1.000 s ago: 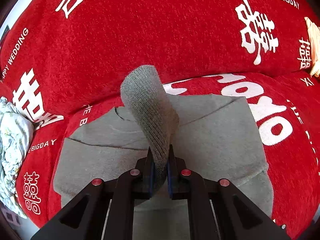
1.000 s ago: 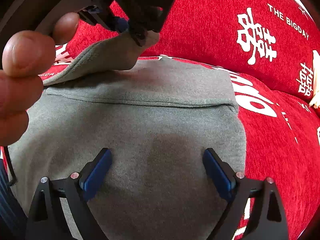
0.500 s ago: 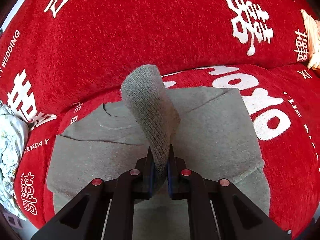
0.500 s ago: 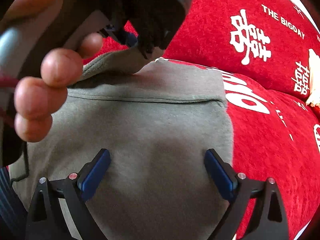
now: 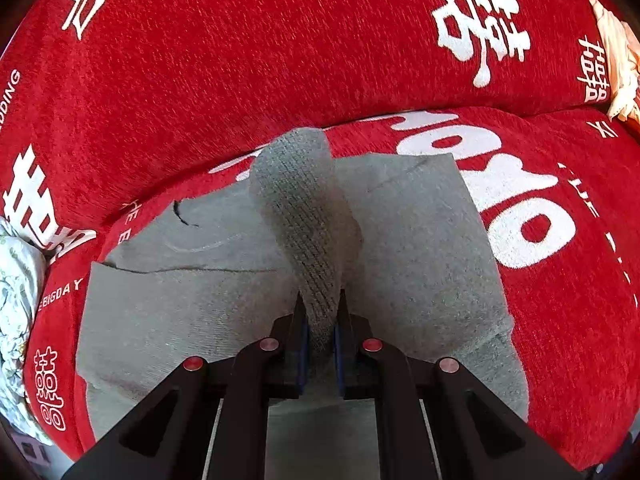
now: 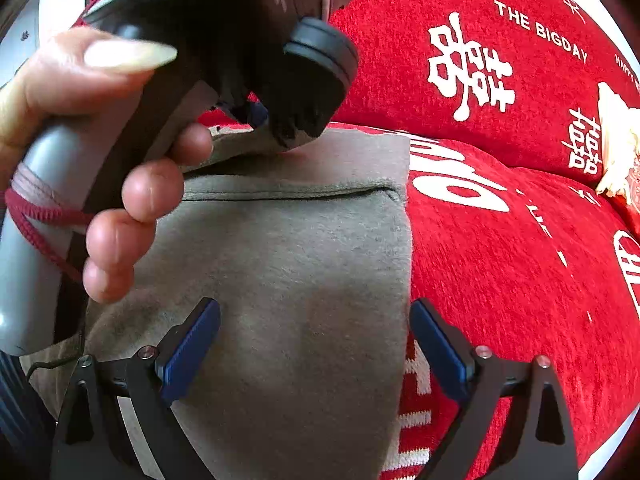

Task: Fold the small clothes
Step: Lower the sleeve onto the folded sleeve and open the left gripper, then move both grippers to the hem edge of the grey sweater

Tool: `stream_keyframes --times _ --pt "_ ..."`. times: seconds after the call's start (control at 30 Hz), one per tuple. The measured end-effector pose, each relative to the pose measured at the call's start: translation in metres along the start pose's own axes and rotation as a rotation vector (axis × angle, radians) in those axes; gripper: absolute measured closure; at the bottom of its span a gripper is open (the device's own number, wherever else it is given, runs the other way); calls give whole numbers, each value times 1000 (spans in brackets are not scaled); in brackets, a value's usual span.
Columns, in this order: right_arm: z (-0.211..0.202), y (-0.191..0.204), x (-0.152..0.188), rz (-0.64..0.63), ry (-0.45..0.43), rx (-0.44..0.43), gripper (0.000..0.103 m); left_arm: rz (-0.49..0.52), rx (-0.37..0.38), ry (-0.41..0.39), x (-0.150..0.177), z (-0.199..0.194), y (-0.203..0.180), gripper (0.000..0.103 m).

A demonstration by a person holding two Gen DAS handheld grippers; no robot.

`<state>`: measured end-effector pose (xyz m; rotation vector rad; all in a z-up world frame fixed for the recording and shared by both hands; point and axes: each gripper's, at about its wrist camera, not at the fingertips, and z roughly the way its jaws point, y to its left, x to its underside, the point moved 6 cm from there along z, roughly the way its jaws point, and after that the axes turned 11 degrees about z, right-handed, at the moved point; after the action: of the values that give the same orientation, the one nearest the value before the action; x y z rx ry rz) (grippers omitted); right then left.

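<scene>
A grey sweater [image 5: 420,248] lies spread on the seat of a red sofa [image 5: 240,80] printed with white lettering, its far edge close under the backrest. The left gripper [image 5: 320,322] has its fingers pinching a ribbed cuff [image 5: 300,208], which stands up from them in a curved strip and arches over the sweater's middle. From the right wrist view, a hand [image 6: 120,184] wraps the grey handle of that left gripper above the far left part of the sweater, and the lifted cloth hangs just under its black head; whether the cloth touches the layer below there is hard to say, since the head hides the spot. The right gripper [image 6: 316,344] has its fingers spread wide, with nothing between them, low over the near part of the sweater; its right finger [image 6: 438,344] sits just at the sweater's right edge, where a straight folded border runs away toward a crosswise seam. To the right of that edge the red seat is open and bare up to a pale cloth [image 6: 616,152] at the far right. On the left side, a light patterned fabric [image 5: 16,300] bunches beside the sofa's edge, near the sweater's left border.
</scene>
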<state>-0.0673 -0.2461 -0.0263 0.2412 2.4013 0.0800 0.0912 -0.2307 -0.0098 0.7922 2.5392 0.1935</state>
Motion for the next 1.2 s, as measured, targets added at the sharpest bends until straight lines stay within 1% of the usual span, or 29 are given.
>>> stream_keyframes --times 0.07,0.1,0.13,0.17,0.2,0.23,0.27,0.3,0.33,0.37,0.4,0.53,0.6,0.67,0.7,0.73,0.77,0.8,0.83,0.87,0.9,0.97,1.0,1.07,1.2 --pt "0 -1 0 4 3 -1 6 2 17 3 1 2 -2 92" --pt "1 -1 1 5 5 -1 6 -2 38 3 2 4 -3 92" --pt "1 -1 1 5 6 -1 6 -4 56 11 3 6 -4 91" --pt "1 -1 1 6 6 -1 6 -6 85 37 4 10 -5 91" --pt "1 -1 2 6 6 -1 6 -13 115 61 6 15 -6 86" --pt "0 -1 2 6 6 -2 6 -26 149 78 8 19 -6 69" --pt "0 -1 2 4 6 -1 6 -42 188 74 9 20 -5 62" --pt "0 -1 1 3 6 1 6 -57 204 57 9 19 -3 44" --pt "0 -1 1 5 6 2 6 -63 204 47 10 18 -2 29" --pt "1 -1 1 8 6 3 6 -67 212 36 10 16 -1 24" --pt "1 -2 1 11 9 3 6 -70 237 23 11 15 -1 20" --pt "1 -3 1 17 12 7 6 -76 296 5 12 10 0 20" --pt "0 -2 1 18 10 6 6 -92 353 -10 12 5 3 20" --pt "-1 -3 -1 17 6 6 6 -108 421 -43 11 -4 7 20" --pt "-2 -3 -1 17 4 4 6 -112 455 -71 10 -11 11 20" --pt "-2 -3 -2 17 3 5 6 -113 474 -93 10 -17 14 20" --pt "-3 -4 -2 18 1 7 6 -112 479 -113 10 -21 17 20" --pt "-3 -4 -2 20 -1 8 6 -118 456 -129 9 -24 23 20" --pt "-4 -5 -3 25 -2 9 6 -131 424 -127 8 -22 29 20" --pt "-3 -6 -3 27 -1 9 6 -146 383 -106 7 -17 34 20" --pt "-3 -6 -4 29 0 11 6 -154 338 -65 6 -7 38 20" --pt "-4 -6 -5 27 -2 13 6 -132 266 13 11 13 34 20" --pt "-5 -6 -5 25 -5 14 6 -111 256 28 15 17 28 20" --pt "-9 -8 -6 21 -13 16 6 -56 275 36 26 20 11 20" --pt "-19 -21 -11 40 -36 32 6 53 286 -9 42 8 -6 20"
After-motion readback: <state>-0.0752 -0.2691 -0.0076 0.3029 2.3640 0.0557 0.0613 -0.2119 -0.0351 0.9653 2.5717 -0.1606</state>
